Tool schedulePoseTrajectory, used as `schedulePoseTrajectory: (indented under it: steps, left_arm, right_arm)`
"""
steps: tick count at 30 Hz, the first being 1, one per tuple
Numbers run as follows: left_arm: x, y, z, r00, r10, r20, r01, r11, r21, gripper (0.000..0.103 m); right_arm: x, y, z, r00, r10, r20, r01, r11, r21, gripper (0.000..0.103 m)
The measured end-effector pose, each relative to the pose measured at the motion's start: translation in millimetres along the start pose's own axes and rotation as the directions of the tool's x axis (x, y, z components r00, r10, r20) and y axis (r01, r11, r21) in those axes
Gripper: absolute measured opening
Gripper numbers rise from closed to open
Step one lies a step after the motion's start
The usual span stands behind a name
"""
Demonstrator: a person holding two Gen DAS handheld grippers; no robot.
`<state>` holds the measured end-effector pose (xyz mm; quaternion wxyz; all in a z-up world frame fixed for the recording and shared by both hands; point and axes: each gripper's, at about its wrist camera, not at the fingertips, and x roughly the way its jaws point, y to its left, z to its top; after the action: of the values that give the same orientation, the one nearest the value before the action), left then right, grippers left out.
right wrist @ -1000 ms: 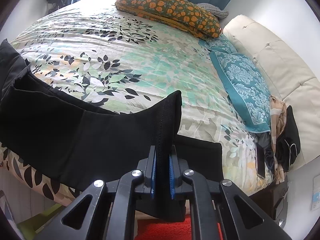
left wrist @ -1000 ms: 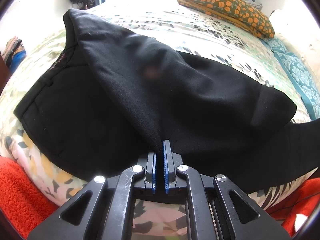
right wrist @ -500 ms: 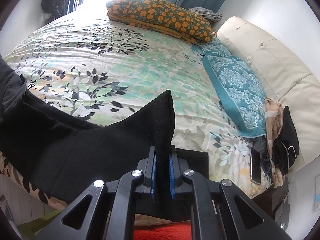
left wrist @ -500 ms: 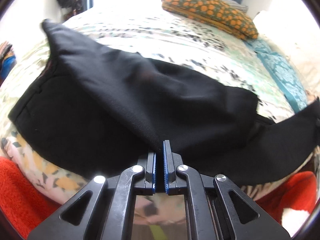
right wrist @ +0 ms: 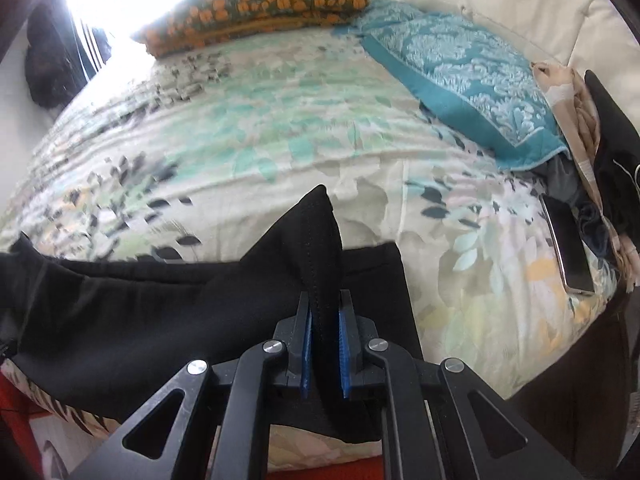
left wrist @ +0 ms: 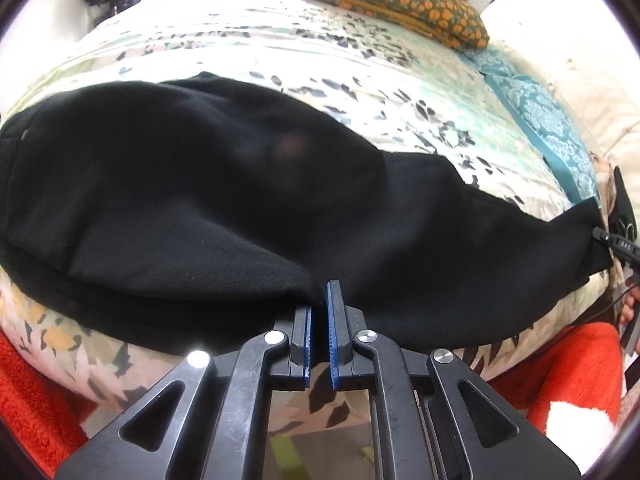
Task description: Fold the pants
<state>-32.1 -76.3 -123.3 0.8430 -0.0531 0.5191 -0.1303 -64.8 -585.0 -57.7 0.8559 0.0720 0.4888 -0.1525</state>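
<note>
Both hand-held grippers are clenched on the black pants (left wrist: pixel 208 184), which lie stretched along the near edge of the bed (left wrist: pixel 360 92). By the left hand-held gripper (left wrist: pixel 320 300) a thin fold of the upper layer is pinched at the near edge, toward the middle of the garment. By the right hand-held gripper (right wrist: pixel 324 312) a thicker, stitched leg end is grasped and held up in a peak near the bed's near right corner.

Several risks are judged from here. The left pinch looks shallow, so the cloth could be pulled free if the two hands are drawn apart. The upper leg could be laid askew over the lower one, since the edges are not yet matched and a lower layer shows past the upper one. Cloth hanging over the near edge could be dragged off the bed. A phone (right wrist: pixel 568 248) near the right edge could be swept by a wide swing.

Counted: one pair of pants, two hand-held grippers, one bed, one orange-flowered pillow (right wrist: pixel 256 0), one teal patterned pillow (right wrist: pixel 460 76), one phone, one heap of clothes (right wrist: pixel 600 136) at the right edge.
</note>
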Motion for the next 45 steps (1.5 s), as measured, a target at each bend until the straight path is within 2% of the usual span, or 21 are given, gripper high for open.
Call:
schedulePoseTrajectory:
  steps: [2,5,7,9,11,14,15,16,21,24,26,29,31,33,35,38,40,41,42,43,45]
  left_arm:
    - [10,-3,-4,0.999,0.020,-0.031,-0.019,1.000,0.017,0.008]
    - [24,-7,-10,0.996,0.037,-0.080,-0.034,0.999,0.035,0.013]
    - [20,-14,-13,0.996,0.049,-0.069,-0.044,0.996,0.074,0.020]
    - [12,-19,-16,0.996,0.049,-0.075,-0.041,0.994,0.102,0.056]
    - [3,-22,-19,0.998,0.037,-0.058,-0.030,0.992,0.120,0.063]
    - [-2,-27,-22,0.998,0.029,-0.053,-0.020,0.987,0.157,0.063]
    - [-3,-27,-20,0.999,0.026,-0.048,-0.018,0.987,0.158,0.063]
    - [-7,-21,-17,0.999,0.018,-0.045,-0.011,0.988,0.154,0.063]
    - [-24,-15,-13,1.000,-0.015,0.011,0.013,0.987,0.161,0.063]
    - [-18,-15,-13,1.000,-0.012,-0.006,0.013,0.986,0.169,0.063]
    - [-13,-11,-14,1.000,-0.005,-0.029,0.010,0.987,0.162,0.063]
    - [-14,-7,-13,0.999,-0.010,-0.042,0.016,0.989,0.150,0.063]
    - [-20,2,-9,0.999,-0.017,-0.039,0.023,0.991,0.133,0.063]
    - [-29,19,1,1.000,-0.018,-0.005,0.018,0.995,0.103,0.063]
    - [-40,48,18,0.997,0.027,0.071,-0.032,0.998,0.062,0.065]
    - [-48,111,56,0.966,0.174,0.192,-0.169,0.985,-0.041,0.075]
    - [-31,151,76,0.947,0.269,0.178,-0.262,0.963,-0.061,0.077]
    - [-16,170,81,0.936,0.329,0.122,-0.324,0.944,-0.059,0.069]
    - [2,188,80,0.927,0.373,0.027,-0.372,0.927,-0.045,0.045]
    - [12,201,75,0.919,0.390,-0.050,-0.392,0.919,-0.036,0.034]
    - [0,206,58,0.929,0.369,-0.037,-0.370,0.929,-0.028,0.031]
  right_arm:
    - [0,-6,4,1.000,0.010,0.011,-0.011,1.000,0.023,0.012]
    - [51,-29,-3,0.977,0.008,-0.212,0.013,0.996,0.094,0.017]
    - [68,-44,-9,0.958,0.052,-0.283,-0.002,0.985,0.173,0.028]
    - [70,-53,-10,0.955,0.088,-0.285,-0.025,0.976,0.218,0.040]
    - [69,-57,-13,0.948,0.140,-0.285,-0.066,0.965,0.253,0.051]
    - [74,-55,-19,0.920,0.218,-0.324,-0.133,0.955,0.264,0.056]
    - [75,-51,-20,0.916,0.204,-0.346,-0.129,0.965,0.227,0.038]
    - [74,-45,-18,0.922,0.143,-0.358,-0.090,0.983,0.163,0.011]
    - [44,-32,-3,0.977,-0.004,-0.212,0.008,1.000,0.019,0.011]
    - [54,-40,-2,0.973,-0.085,-0.216,0.090,0.996,0.015,0.011]
    - [69,-42,-3,0.955,-0.097,-0.279,0.104,0.995,0.008,0.013]
    - [69,-41,-2,0.951,-0.121,-0.286,0.120,0.993,-0.020,0.034]
    - [67,-42,-2,0.954,-0.094,-0.283,0.098,0.995,0.000,0.070]
    - [61,-46,-2,0.955,-0.103,-0.277,0.112,0.993,0.019,0.073]
    - [44,-45,-1,0.959,-0.178,-0.220,0.187,0.982,0.017,0.073]
    - [14,-28,8,0.964,-0.239,-0.119,0.239,0.971,-0.010,0.074]
    - [0,-3,17,0.979,-0.191,-0.076,0.189,0.981,-0.033,0.074]
    - [-4,14,21,0.985,-0.163,-0.060,0.160,0.986,-0.049,0.074]
    - [-6,34,26,0.991,-0.124,-0.051,0.121,0.990,-0.068,0.075]
    - [-6,58,31,0.996,-0.070,-0.049,0.065,0.994,-0.088,0.075]
    - [-5,112,40,0.996,0.066,-0.067,-0.074,0.989,-0.126,0.075]
